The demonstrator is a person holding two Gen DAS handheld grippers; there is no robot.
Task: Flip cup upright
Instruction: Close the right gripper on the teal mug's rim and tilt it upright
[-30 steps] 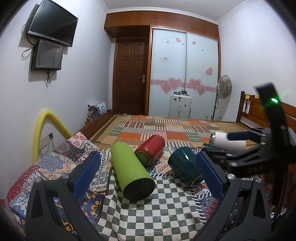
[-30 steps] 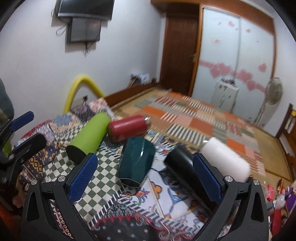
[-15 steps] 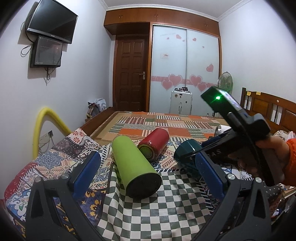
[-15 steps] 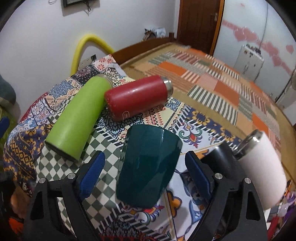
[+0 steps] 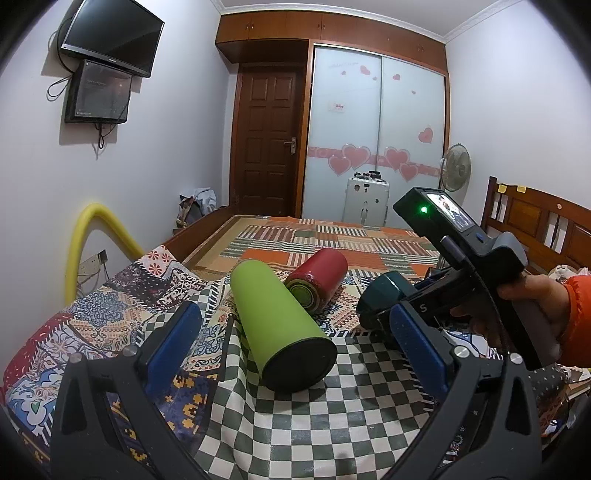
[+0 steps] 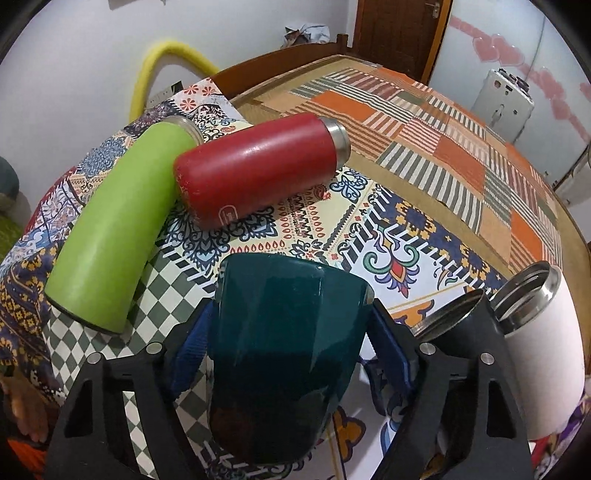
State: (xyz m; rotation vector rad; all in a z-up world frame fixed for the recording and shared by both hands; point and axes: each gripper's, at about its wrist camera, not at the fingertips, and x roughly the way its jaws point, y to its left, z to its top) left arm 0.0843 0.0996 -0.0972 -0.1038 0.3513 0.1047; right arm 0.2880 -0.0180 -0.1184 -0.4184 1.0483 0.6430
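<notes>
Room light is even, soft, coming from overhead; white walls look faintly violet. Both my views bow hard at the edges, with black vignette in the corners. Sharp focus throughout, no motion blur. A soft shadow pools under the green bottle. Glossy sheen streaks run along the red bottle and the teal cup. The wall TV throws a faint shadow. A green LED glows bright.

patterned cloth, five cups lying
</notes>
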